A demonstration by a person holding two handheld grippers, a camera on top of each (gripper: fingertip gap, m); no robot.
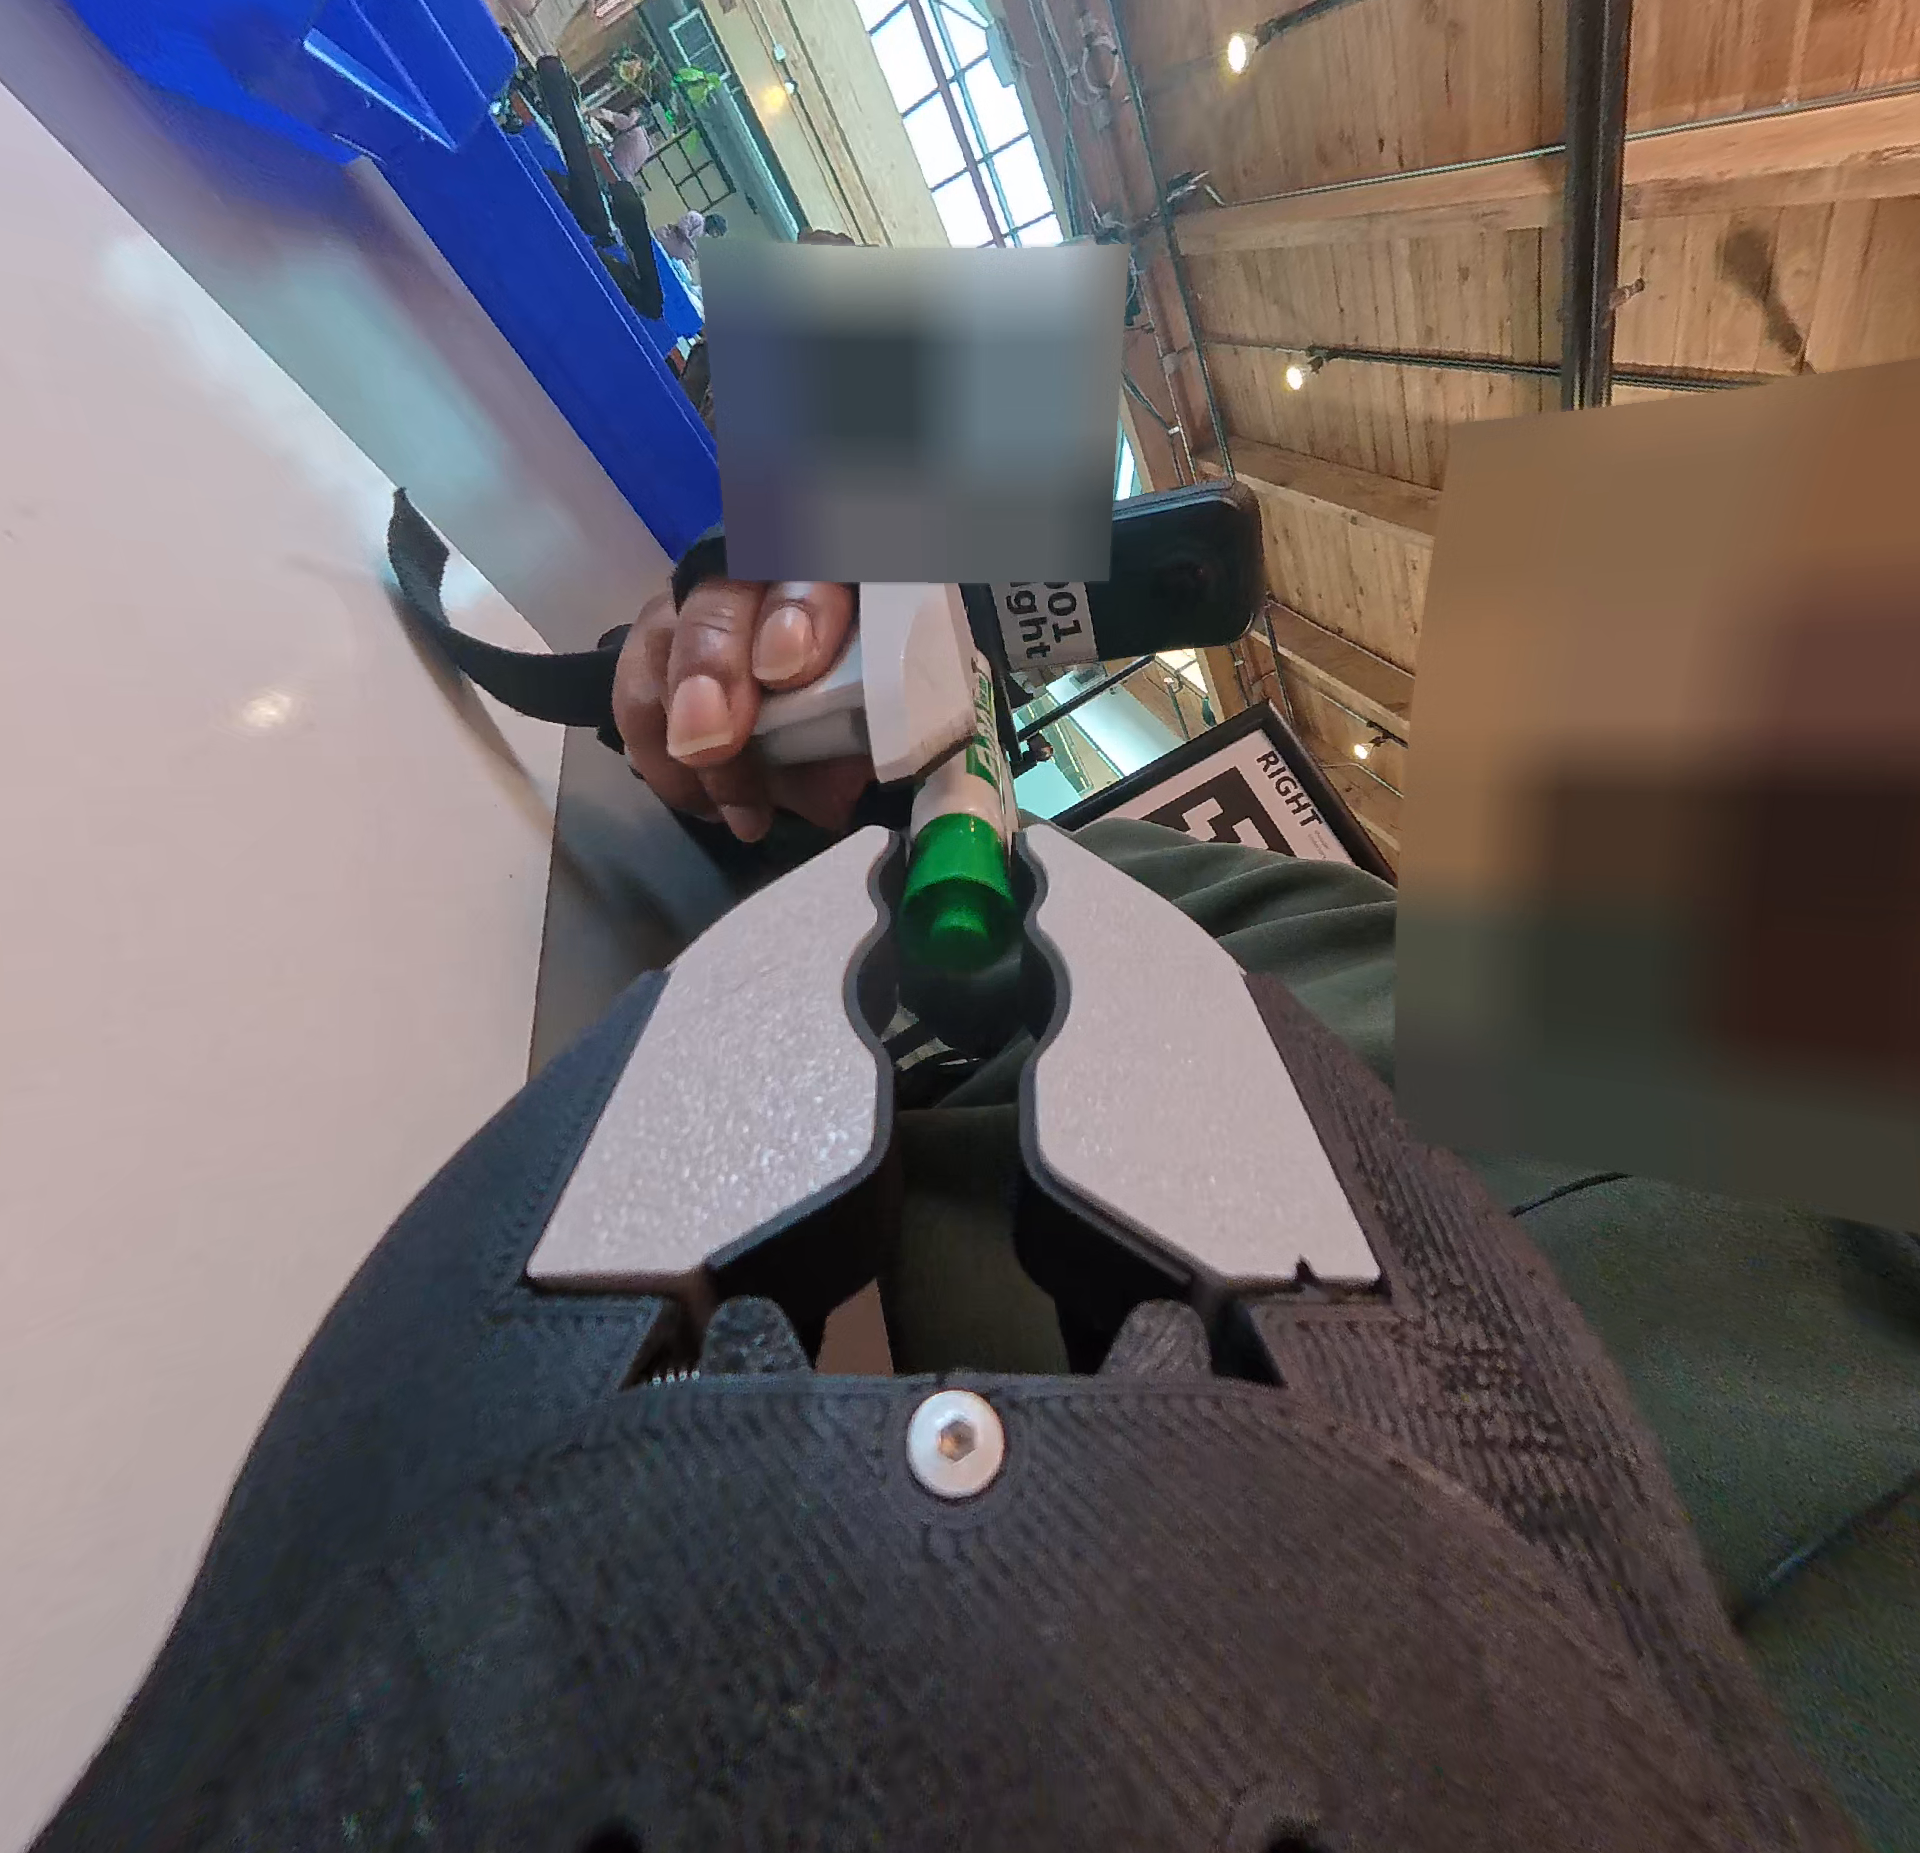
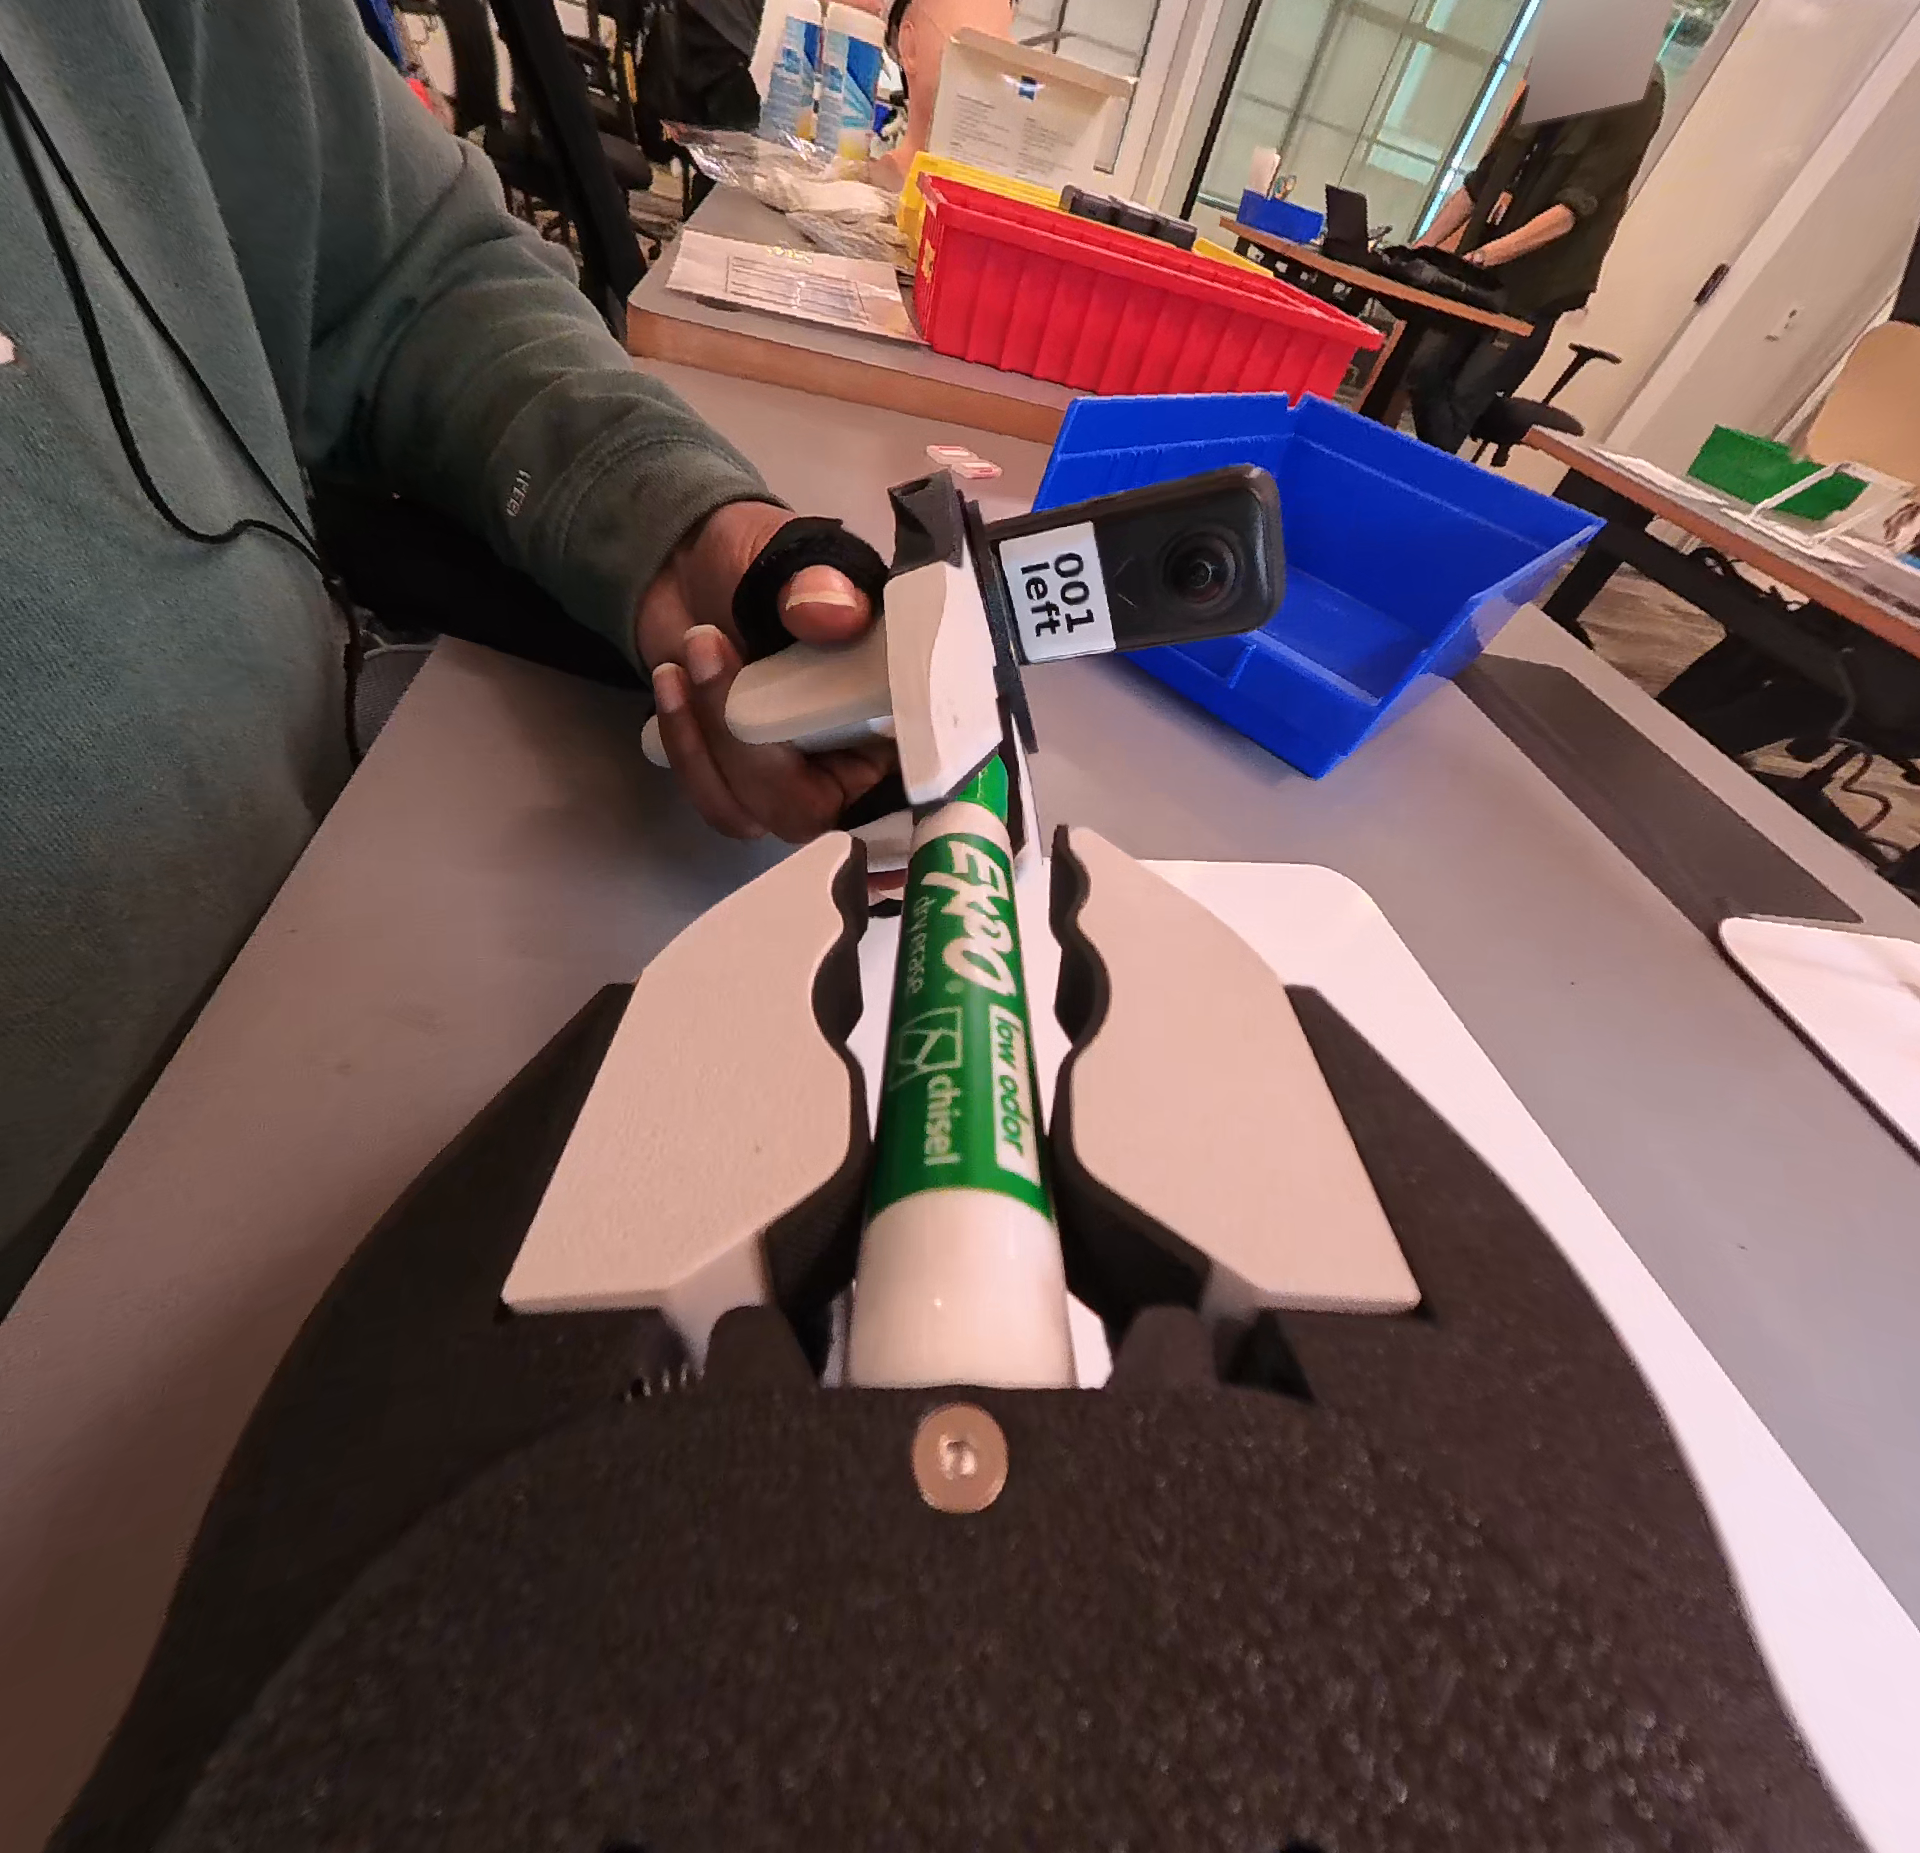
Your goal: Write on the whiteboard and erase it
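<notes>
Bridging both tools, the green dry-erase marker [image 2: 961, 1107] has its white barrel clamped in the right gripper [image 2: 961, 868], while the left gripper [image 1: 956, 858] pinches its green cap [image 1: 956, 899] above the whiteboard [image 2: 1403, 1128]; a blue bin [image 2: 1351, 598] sits beyond.

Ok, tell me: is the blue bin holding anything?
No, the blue bin on the table shows only its bare inside in the right wrist view.

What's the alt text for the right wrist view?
The right gripper is shut on the barrel of a green-and-white marker, whose capped far end sits in the left gripper, held by a hand. Below lie a whiteboard on a grey table and a blue bin beyond.
</notes>
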